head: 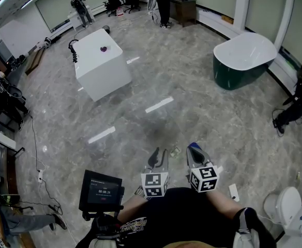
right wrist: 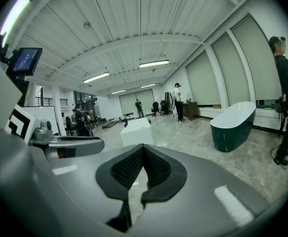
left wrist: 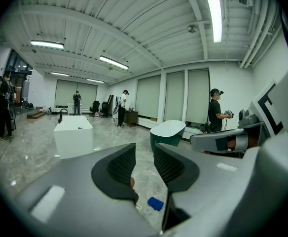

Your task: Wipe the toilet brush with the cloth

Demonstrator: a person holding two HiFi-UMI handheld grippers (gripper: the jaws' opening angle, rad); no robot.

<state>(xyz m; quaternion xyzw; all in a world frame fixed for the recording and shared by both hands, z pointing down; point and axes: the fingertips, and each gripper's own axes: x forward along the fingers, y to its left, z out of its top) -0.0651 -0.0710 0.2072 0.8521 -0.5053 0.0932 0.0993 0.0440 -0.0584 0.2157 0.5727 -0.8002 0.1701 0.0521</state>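
Observation:
I see no toilet brush in any view. A small blue thing [left wrist: 155, 203], perhaps the cloth, lies low on the floor beyond my left jaws; in the head view blue shows at the right gripper's tip [head: 194, 147]. My left gripper [head: 159, 158] [left wrist: 144, 164] is held close to the body, its jaws a narrow gap apart with nothing between the pads. Beside it, my right gripper [head: 195, 153] [right wrist: 143, 149] is shut with its pads meeting on nothing. Both point out over the grey marble floor.
A white block with a black faucet [head: 102, 61] stands at the far left and a green bathtub [head: 244, 58] at the far right. A white toilet [head: 283, 205] is at the near right, a dark screen [head: 102, 192] at my left. People stand round the room's edges.

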